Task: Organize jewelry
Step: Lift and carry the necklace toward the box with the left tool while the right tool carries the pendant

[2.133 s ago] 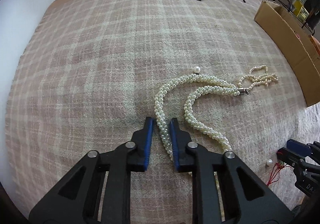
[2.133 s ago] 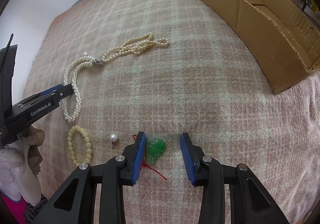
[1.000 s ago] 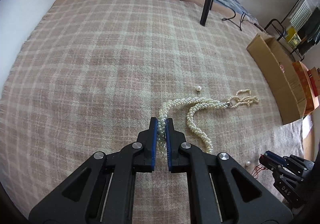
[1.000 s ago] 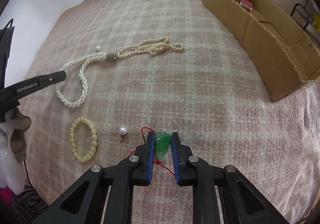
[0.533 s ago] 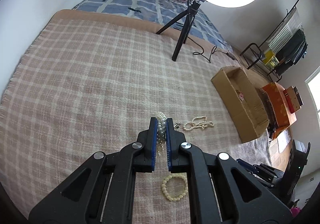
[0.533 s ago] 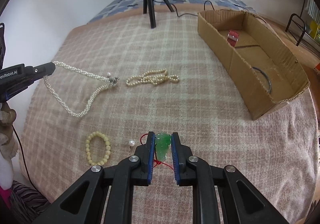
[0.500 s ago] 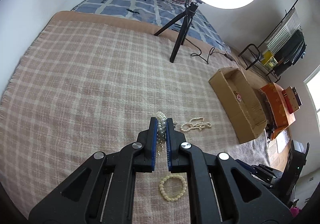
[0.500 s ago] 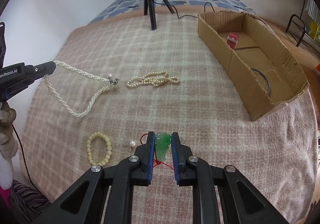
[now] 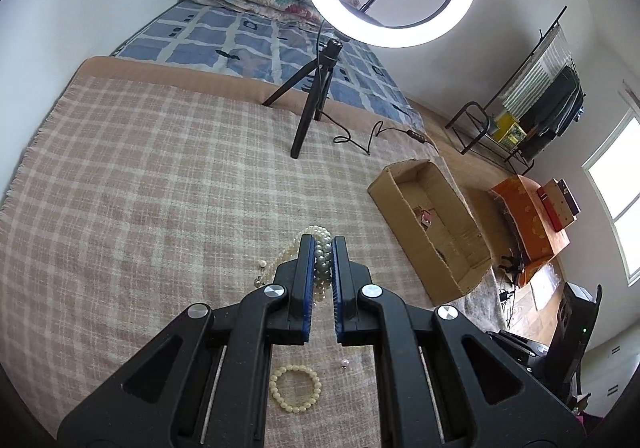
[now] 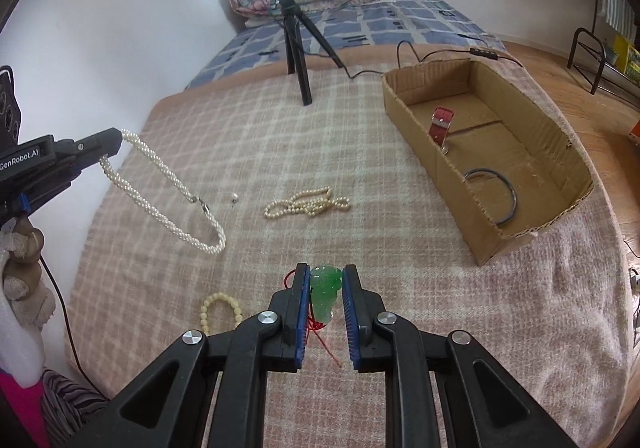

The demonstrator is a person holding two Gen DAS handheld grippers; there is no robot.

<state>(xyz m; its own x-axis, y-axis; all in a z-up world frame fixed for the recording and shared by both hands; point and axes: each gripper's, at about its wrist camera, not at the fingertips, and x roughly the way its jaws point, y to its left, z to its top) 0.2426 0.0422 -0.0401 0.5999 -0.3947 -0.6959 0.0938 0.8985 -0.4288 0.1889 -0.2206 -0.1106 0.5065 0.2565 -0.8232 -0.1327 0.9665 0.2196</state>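
Right wrist: right tongs [image 10: 326, 276] grip green pendant [image 10: 326, 290]; left tongs [image 10: 116, 137] grip pearl necklace [image 10: 160, 171].

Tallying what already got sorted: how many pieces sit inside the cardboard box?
2 visible: a red strap piece near the middle of the cardboard box, and a dark bangle toward its near end. Smaller items could be hidden behind the walls.

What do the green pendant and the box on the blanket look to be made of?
Green pendant: glossy, translucent, carved; looks like jade or coloured glass, which one I cannot tell. Box: plain brown corrugated cardboard, matte, with ragged fluted cut edges.
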